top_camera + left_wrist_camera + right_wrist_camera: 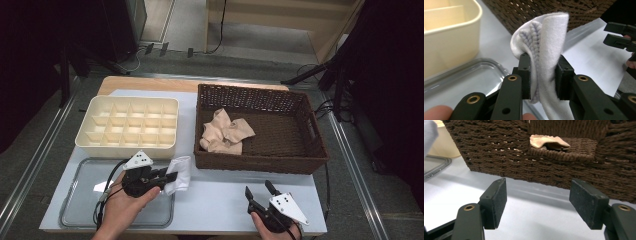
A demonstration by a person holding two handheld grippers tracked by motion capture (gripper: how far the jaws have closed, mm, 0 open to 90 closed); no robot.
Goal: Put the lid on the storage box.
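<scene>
Left tool [541,75]: it is clamping a folded white sock [546,42] between its two pads, holding it above the near edge of the bench [220,200], just over the right end of the clear tray [80,210] and in front of the cream divided organiser [127,125].
Right tool [537,202]: its jaws are standing wide apart with nothing between them, hovering low over the bench in front of the brown wicker basket [260,125].
Grip on the sock: the pads are pinching only the folded middle; the rolled top is bulging above them and the tail is hanging loose below.
Risk of unrolling: I judge the fold is likely springing open if the left tool is loosening or swinging, since nothing is securing the free end.
Risk of dropping: the soft knit may be sliding out through the pads, landing on the tray or bench rather than in an organiser compartment.
Risk at the organiser: the compartments are looking narrow; the bulging sock may be catching on a divider or spreading across two cells.
Risk from the right tool: reaching across to help, it may be knocking the basket wall or tugging the loose tail and pulling the fold apart.
Other items: beige socks [225,132] are lying inside the basket, well apart from both tools.
</scene>
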